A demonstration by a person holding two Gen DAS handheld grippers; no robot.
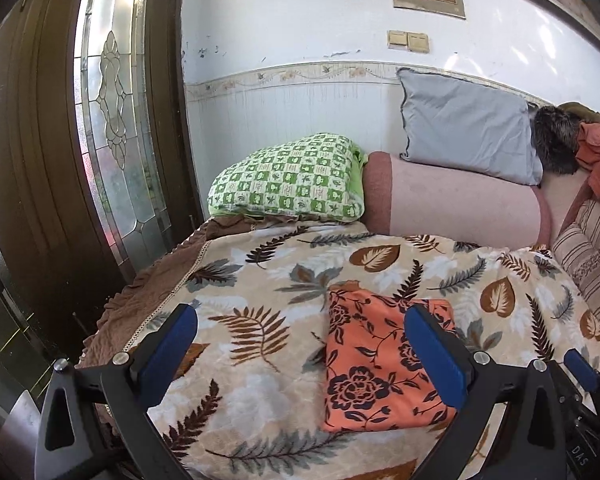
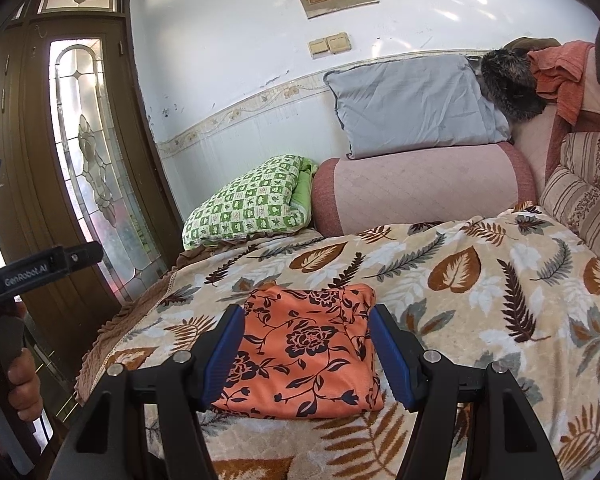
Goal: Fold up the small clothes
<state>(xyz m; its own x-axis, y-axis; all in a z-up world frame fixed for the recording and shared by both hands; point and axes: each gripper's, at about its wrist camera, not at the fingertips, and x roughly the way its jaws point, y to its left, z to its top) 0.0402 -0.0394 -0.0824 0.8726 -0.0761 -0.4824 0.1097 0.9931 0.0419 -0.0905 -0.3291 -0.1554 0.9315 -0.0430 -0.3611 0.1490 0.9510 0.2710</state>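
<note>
An orange garment with a dark flower print (image 1: 376, 364) lies folded into a compact rectangle on the leaf-patterned blanket (image 1: 260, 280). It also shows in the right wrist view (image 2: 300, 352). My left gripper (image 1: 300, 320) is open and empty, held above the blanket with the garment under its right finger. My right gripper (image 2: 306, 316) is open and empty, its blue fingers (image 2: 388, 348) standing either side of the garment, above it. The left gripper body (image 2: 40, 268) and the hand holding it show at the left edge of the right wrist view.
A green checked pillow (image 1: 288, 178), a pink bolster (image 1: 460, 204) and a grey pillow (image 1: 464, 132) lie at the far end. A striped cushion (image 2: 580, 200) and piled clothes (image 2: 556, 68) are at the right. A wooden door with patterned glass (image 1: 116, 120) stands left of the bed.
</note>
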